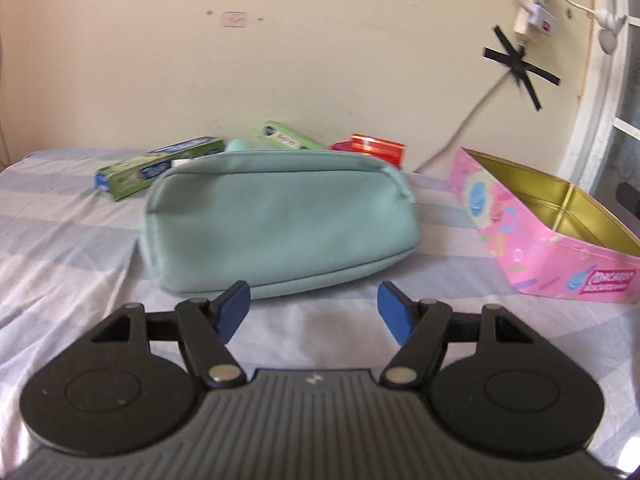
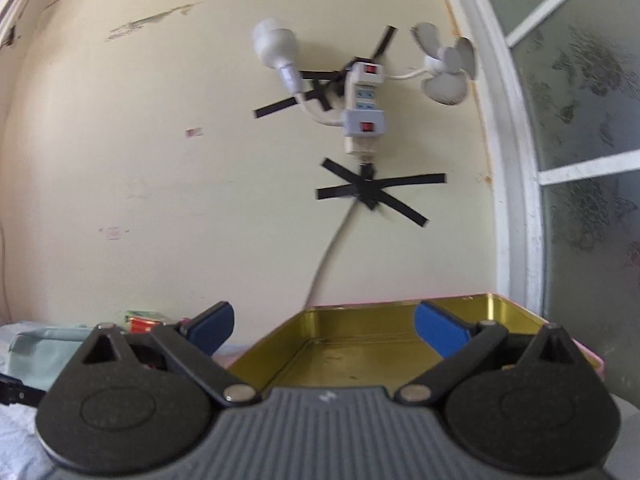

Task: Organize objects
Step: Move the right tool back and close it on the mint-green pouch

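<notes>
A teal zip pouch (image 1: 276, 224) lies on the striped bedsheet (image 1: 68, 240), just beyond my left gripper (image 1: 314, 300), whose blue pads stand apart with nothing between them. Behind the pouch lie a green toothpaste box (image 1: 156, 166), a second green box (image 1: 288, 138) and a red box (image 1: 372, 148). To the right stands a pink tin (image 1: 532, 252) with a gold inside and nothing in it. In the right wrist view my right gripper (image 2: 324, 330) is open wide over the pink tin (image 2: 400, 324), holding nothing. The pouch (image 2: 40, 346) shows at the left.
A cream wall rises behind the bed, with a power strip (image 2: 364, 100) taped to it, a white bulb (image 2: 276, 48), a small fan (image 2: 444, 68) and a cable running down. A white window frame (image 2: 516, 184) stands at the right.
</notes>
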